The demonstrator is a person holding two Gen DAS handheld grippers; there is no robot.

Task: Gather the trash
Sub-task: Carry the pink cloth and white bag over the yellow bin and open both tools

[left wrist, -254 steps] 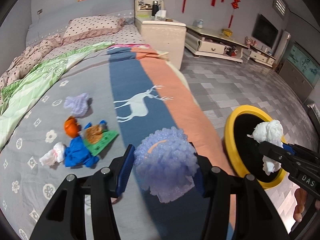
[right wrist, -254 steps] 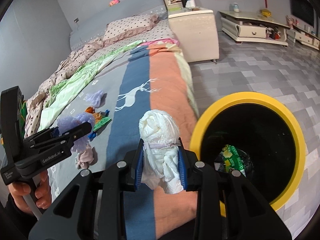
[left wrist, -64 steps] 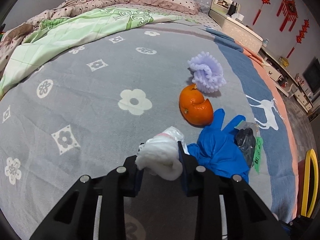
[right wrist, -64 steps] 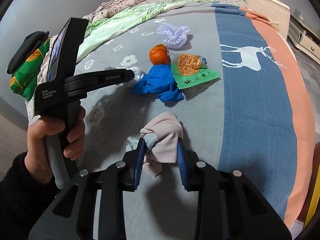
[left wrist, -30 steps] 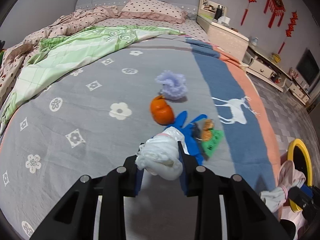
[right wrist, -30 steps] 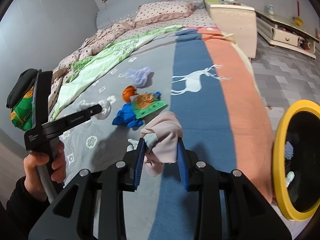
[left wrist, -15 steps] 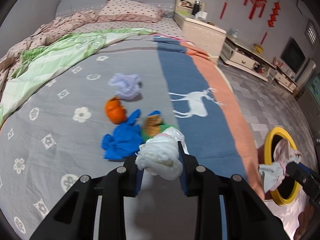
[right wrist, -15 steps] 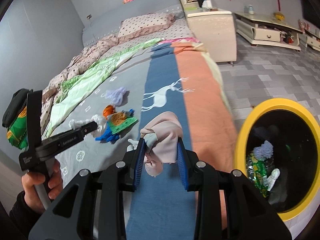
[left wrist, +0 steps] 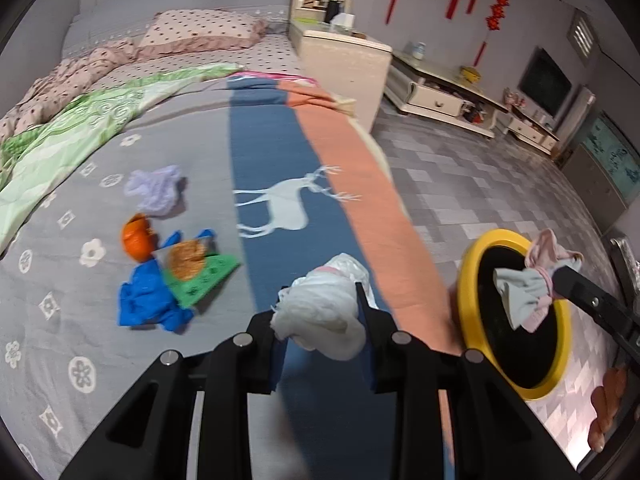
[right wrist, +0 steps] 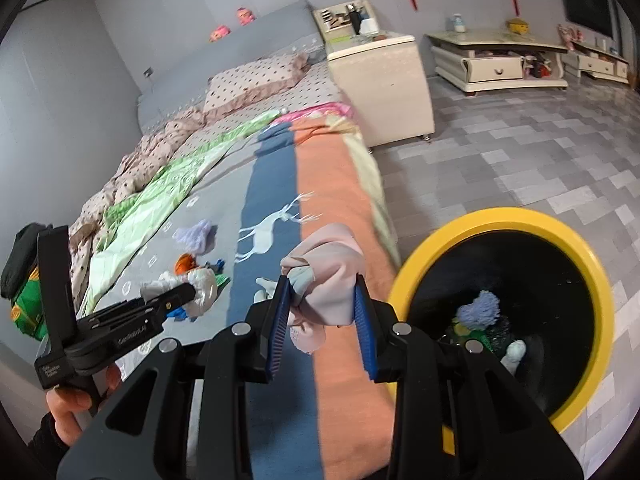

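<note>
My left gripper point(left wrist: 320, 312) is shut on a crumpled white plastic bag point(left wrist: 324, 312) above the bed's blue stripe. My right gripper point(right wrist: 322, 304) is shut on a pink and pale-green rag point(right wrist: 324, 280); in the left wrist view that rag point(left wrist: 528, 288) hangs over the yellow-rimmed black bin point(left wrist: 468, 292). The bin point(right wrist: 592, 264) stands on the floor by the bed and holds a purple puff point(right wrist: 480, 308) and other scraps. On the bed lie a purple puff point(left wrist: 154, 190), an orange peel point(left wrist: 136, 238), a blue glove point(left wrist: 144, 300) and a green wrapper point(left wrist: 204, 280).
The bed point(left wrist: 60, 280) carries a green quilt point(left wrist: 60, 140) and pillows point(left wrist: 200, 32) at the far end. A cream nightstand point(left wrist: 344, 60) and a TV cabinet point(left wrist: 444, 92) stand beyond, on a grey tiled floor point(left wrist: 500, 188).
Both grippers have swung right from the bed toward the bin, each keeping its load. The rag in my right gripper now hangs over the bin's opening.
</note>
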